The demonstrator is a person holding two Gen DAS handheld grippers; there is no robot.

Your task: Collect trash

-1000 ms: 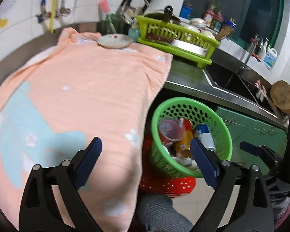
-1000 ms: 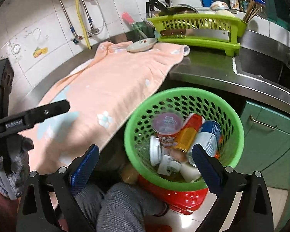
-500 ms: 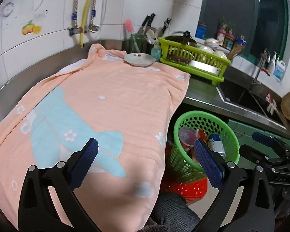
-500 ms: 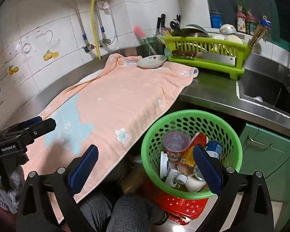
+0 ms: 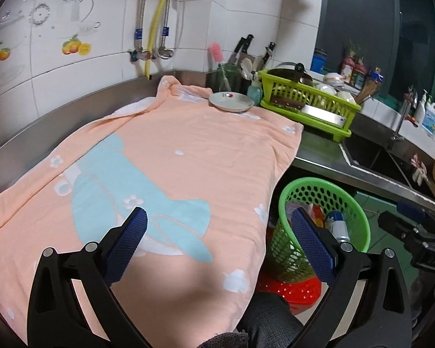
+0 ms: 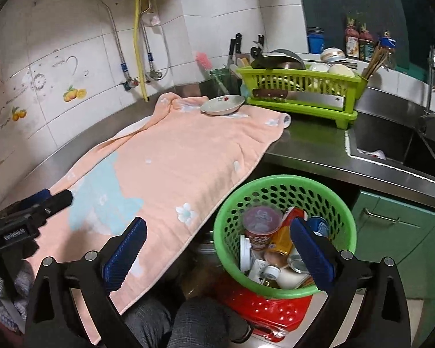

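Observation:
A green mesh basket (image 6: 278, 185) stands on a red stool (image 6: 264, 310) beside the counter. It holds several pieces of trash: a pink-lidded cup (image 6: 261, 220), cans and small pots. The basket also shows in the left wrist view (image 5: 353, 203). My left gripper (image 5: 217, 240) is open and empty above the peach towel (image 5: 188, 156). My right gripper (image 6: 217, 246) is open and empty, between the towel's edge and the basket. No trash shows on the towel.
A white plate (image 5: 231, 101) sits at the towel's far end. A green dish rack (image 6: 298, 92) with a cleaver stands behind it. A steel sink (image 6: 397, 145) is at the right. Green cabinets (image 6: 391, 226) are below. A knee (image 6: 200, 322) is under the grippers.
Both grippers have risen and pulled back from the basket, so more wall and counter show. Both stayed open and empty.

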